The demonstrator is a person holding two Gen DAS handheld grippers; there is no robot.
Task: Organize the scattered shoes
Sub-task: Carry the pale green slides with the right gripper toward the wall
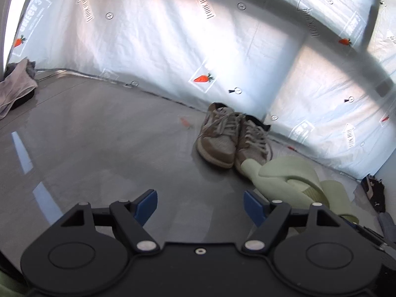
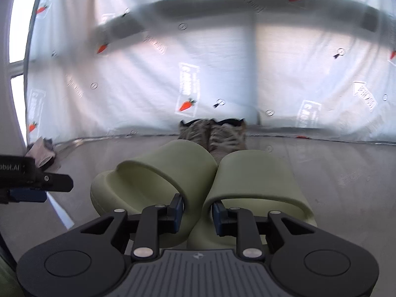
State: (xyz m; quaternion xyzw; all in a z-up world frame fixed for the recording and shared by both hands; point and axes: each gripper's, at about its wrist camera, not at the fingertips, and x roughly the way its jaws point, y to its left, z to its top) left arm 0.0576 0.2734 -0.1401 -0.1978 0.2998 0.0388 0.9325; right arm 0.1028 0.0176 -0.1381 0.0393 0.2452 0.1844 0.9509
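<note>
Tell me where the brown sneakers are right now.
The brown sneakers stand side by side on the grey floor against the white sheeting, right of centre in the left wrist view, just beyond the green slides.

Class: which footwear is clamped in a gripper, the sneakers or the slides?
The pale green slides: the right gripper pinches their inner edges together. The brown sneakers sit untouched by the wall.

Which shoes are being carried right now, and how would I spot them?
Look at the white sheet wall printed with carrots, then down to the brown sneakers at its foot. Nearer, the right gripper pinches two slippers: plain pale green, laceless, unlike the sneakers.
</note>
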